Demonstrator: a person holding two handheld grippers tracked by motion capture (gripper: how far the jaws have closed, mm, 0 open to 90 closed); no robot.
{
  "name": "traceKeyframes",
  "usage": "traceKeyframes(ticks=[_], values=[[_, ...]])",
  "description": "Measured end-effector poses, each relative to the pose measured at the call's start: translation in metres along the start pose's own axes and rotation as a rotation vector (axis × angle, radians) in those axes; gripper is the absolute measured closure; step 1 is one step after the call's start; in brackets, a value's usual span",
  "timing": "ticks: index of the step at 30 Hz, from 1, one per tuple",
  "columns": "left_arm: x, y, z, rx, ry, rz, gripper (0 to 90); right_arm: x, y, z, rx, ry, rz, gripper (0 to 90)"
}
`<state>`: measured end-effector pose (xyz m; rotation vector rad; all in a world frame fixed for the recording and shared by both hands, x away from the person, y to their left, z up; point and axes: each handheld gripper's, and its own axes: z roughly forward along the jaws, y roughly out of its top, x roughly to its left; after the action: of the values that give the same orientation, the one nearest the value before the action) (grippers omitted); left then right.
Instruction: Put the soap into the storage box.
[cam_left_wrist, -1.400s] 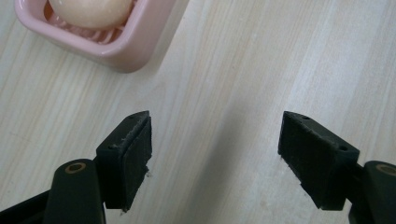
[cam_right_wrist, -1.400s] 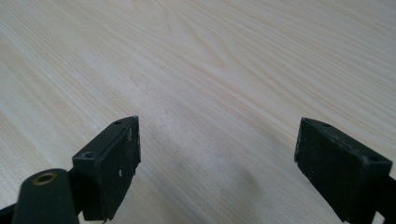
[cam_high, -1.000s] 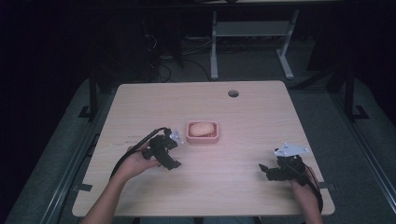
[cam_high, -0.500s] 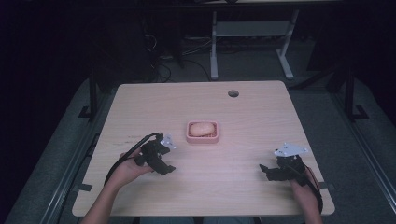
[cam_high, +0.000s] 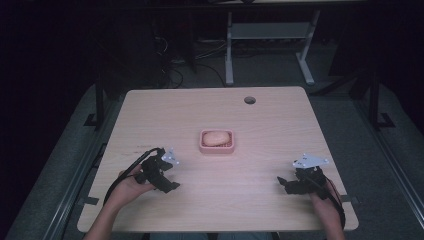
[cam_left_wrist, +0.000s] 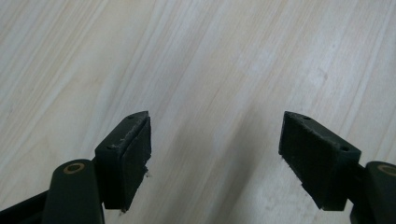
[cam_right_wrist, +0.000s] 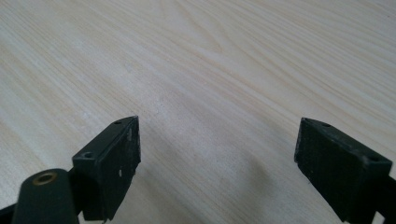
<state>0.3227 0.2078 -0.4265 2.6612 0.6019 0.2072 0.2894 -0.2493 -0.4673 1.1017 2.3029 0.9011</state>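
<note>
Both grippers, left gripper (cam_high: 162, 176) and right gripper (cam_high: 295, 183), are held spread and empty low over the table (cam_high: 260, 115), apparently parked, while the bread roll (cam_high: 216, 137) is left in its pink tray (cam_high: 202, 148) at mid-table.

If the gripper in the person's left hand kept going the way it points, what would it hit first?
Most likely the bare wooden table: the left gripper tilts down at it, jaws open, with nothing between them.

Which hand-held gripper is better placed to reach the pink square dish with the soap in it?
Left, probably. The left hand-held gripper sits nearer the pink square dish, with bare wooden table between them. The right hand-held gripper rests farther off near the table's right edge. Both are open and hold nothing.
</note>
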Motion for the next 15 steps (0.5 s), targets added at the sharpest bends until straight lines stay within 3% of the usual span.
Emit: traceKeyframes(ticks=[15], values=[[-0.005,-0.024,-0.004,-0.014,0.021,-0.030,25.1,0.000,-0.001,-0.001,0.006,0.004,-0.009,13.8]])
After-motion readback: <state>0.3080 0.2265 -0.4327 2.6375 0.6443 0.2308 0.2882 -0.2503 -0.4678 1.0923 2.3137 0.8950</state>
